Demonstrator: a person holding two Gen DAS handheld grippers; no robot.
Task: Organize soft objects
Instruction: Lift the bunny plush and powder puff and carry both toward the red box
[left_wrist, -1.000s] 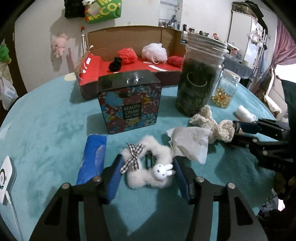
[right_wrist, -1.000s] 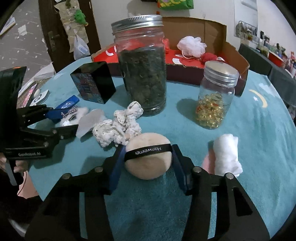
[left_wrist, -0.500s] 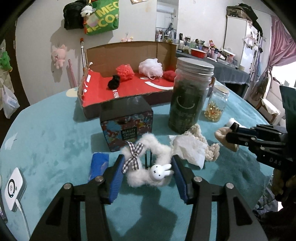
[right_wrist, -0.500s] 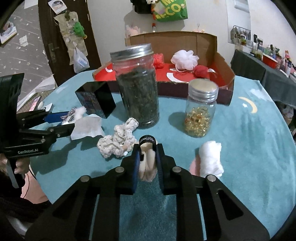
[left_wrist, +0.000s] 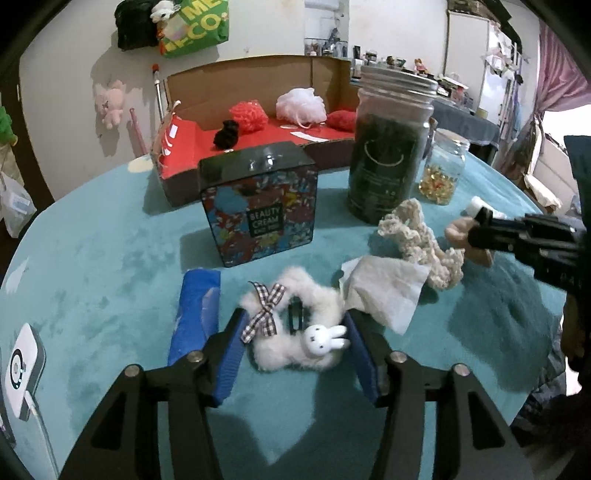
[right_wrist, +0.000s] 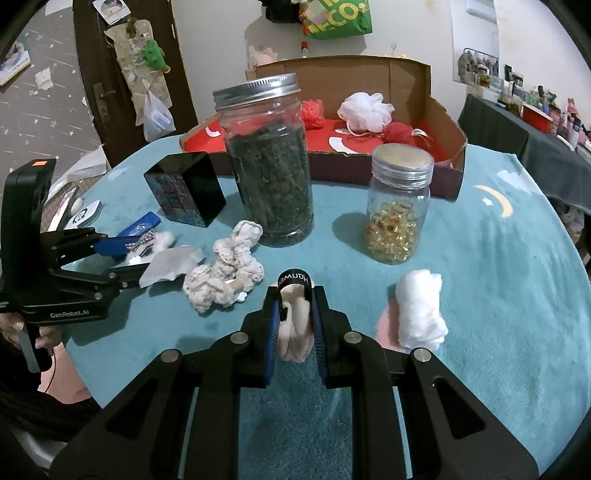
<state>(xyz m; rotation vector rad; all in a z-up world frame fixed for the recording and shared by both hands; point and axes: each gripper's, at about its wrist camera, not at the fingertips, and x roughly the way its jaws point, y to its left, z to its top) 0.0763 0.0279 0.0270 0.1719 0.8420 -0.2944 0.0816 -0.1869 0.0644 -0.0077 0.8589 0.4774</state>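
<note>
Tin (left_wrist: 258, 206): "BEAUTY CREAM" is printed on a black label; the square box, patterned in blue and red with a glossy black lid, is seen ahead of the left gripper.
Puff band (right_wrist: 294, 279): mirrored letters are read on a black strap (apparently "Hanweimei"), wrapped over a beige powder puff (right_wrist: 295, 325).
Left handle (right_wrist: 55, 288): "GenRobot.AI" is stamped in pale letters.
Green bag (left_wrist: 195, 26): only part of large white lettering is visible, so the word cannot be told.
Right gripper (right_wrist: 294, 328): the beige powder puff is squeezed narrow between the blue pads; the soft foam is folded by the grip.
Left gripper (left_wrist: 293, 345): the jaws have just been opening; a fluffy white hair clip (left_wrist: 295, 325) (gingham bow, small rabbit figure) lies between the ribbed blue pads on the teal cloth (left_wrist: 110, 280), and whether the pads touch it cannot be told.
Crochet piece (right_wrist: 225, 273): cream, knobbly yarn, lying ahead-left of the right gripper.
Cotton roll (right_wrist: 419, 314): white, fuzzy, just right of the right gripper.
Cardboard box (right_wrist: 447, 136): red-lined, set behind the jars, well ahead.
</note>
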